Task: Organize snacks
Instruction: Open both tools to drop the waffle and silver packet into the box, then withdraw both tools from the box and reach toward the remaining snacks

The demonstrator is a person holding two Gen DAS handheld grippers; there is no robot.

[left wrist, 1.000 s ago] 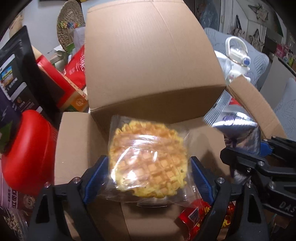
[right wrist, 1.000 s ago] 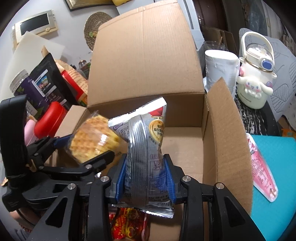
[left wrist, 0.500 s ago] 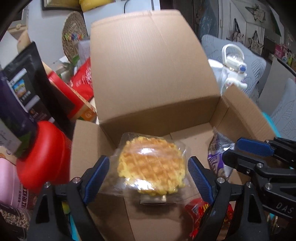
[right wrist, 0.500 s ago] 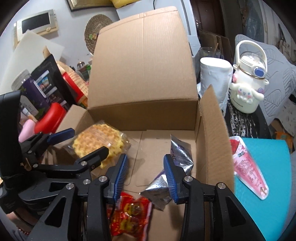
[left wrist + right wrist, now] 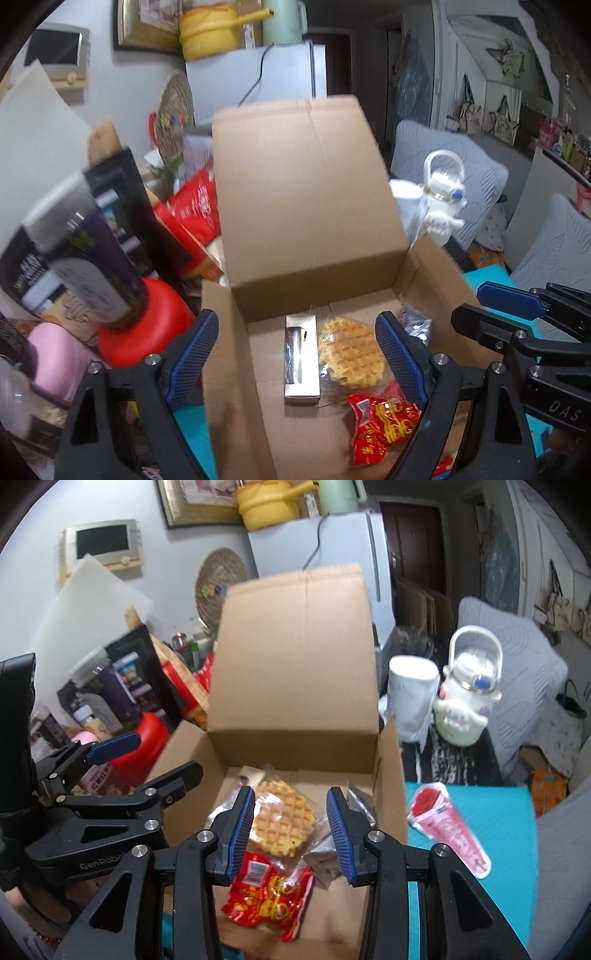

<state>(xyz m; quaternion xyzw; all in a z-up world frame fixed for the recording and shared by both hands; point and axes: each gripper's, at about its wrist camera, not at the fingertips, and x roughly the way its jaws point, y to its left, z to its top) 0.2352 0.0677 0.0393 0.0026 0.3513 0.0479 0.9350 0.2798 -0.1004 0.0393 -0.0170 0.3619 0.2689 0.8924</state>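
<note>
Overhead, left hand-held gripper (image 5: 297, 360) gaping empty, right hand-held gripper (image 5: 291, 829) parted, empty, above box (image 5: 295, 664)

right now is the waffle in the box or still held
In the box: the wrapped waffle lies flat on the cardboard box floor, clear of both open grippers.

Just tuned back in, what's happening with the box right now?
A person with a gripper in each hand is packing snacks into the open cardboard box. Both the left gripper and the right gripper are open and empty, held above the box. Inside lie a wrapped waffle, a red snack packet, a small silver box and a silver pouch against the right wall. A pink packet is outside on the teal mat, not yet packed.
</note>
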